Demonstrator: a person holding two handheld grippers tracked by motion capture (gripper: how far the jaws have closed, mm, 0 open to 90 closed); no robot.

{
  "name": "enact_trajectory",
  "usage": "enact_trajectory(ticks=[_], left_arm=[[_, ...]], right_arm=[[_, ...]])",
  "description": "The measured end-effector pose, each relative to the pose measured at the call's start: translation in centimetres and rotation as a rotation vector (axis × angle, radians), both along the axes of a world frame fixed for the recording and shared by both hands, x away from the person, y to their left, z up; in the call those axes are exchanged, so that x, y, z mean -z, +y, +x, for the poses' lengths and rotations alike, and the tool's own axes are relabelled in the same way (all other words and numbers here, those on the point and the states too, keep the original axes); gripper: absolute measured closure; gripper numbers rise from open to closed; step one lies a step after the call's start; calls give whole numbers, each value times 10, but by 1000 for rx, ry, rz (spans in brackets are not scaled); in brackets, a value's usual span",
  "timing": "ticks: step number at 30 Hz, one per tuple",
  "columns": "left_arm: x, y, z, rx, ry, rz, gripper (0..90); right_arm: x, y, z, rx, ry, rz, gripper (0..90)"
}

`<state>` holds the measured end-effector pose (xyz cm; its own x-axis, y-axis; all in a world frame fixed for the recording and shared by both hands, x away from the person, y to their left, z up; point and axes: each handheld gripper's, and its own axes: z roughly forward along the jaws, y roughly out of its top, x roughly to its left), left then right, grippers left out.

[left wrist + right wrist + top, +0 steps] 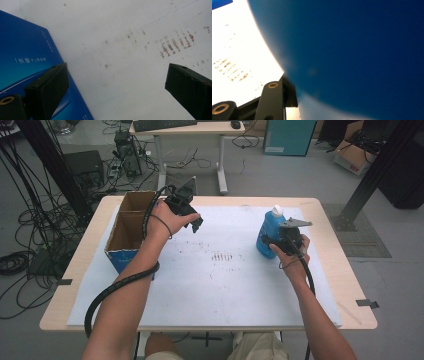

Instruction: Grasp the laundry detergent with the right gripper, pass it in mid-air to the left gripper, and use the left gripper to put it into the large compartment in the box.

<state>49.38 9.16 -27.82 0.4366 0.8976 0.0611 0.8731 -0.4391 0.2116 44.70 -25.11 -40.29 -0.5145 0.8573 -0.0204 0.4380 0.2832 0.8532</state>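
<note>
Gripping the blue bottle between clamped jaws, right hand-held gripper, upright on table.

Open white sheet mid-table, cardboard box blocking far left, blue bottle standing right.

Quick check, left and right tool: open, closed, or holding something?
Left tool: open, nothing between its jaws, held beside the cardboard box.
Right tool: closed on the blue bottle.
</note>
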Motion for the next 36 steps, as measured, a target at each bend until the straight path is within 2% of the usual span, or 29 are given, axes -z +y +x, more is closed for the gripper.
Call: enact_trajectory(ticks=[10,13,15,16,19,23,28,31,36], left_arm=[[-12,-1,-1,28,-12,0,58],[-19,0,-1,45,-24,1,57],[-24,0,-1,55,-34,-13,56],[-26,0,-1,67,-41,-15,56],[-34,-1,0,101,-56,-17,55],[-45,-6,0,146,-70,-13,55],[-61,-11,1,236,-70,15,55],[-69,-12,2,277,-74,17,56],[-76,-11,2,343,-66,42,56]], right_arm=[[-2,-1,3,-17,16,-4,440],[-7,0,5,-18,28,-28,442],[-9,-3,5,-11,24,-6,441],[-11,-5,5,-3,28,7,441],[-17,-6,9,-15,44,-6,441],[-25,-2,11,-34,57,6,440],[-36,11,13,-83,78,1,440],[-43,21,14,-109,91,0,439],[-52,39,17,-166,102,10,438]])
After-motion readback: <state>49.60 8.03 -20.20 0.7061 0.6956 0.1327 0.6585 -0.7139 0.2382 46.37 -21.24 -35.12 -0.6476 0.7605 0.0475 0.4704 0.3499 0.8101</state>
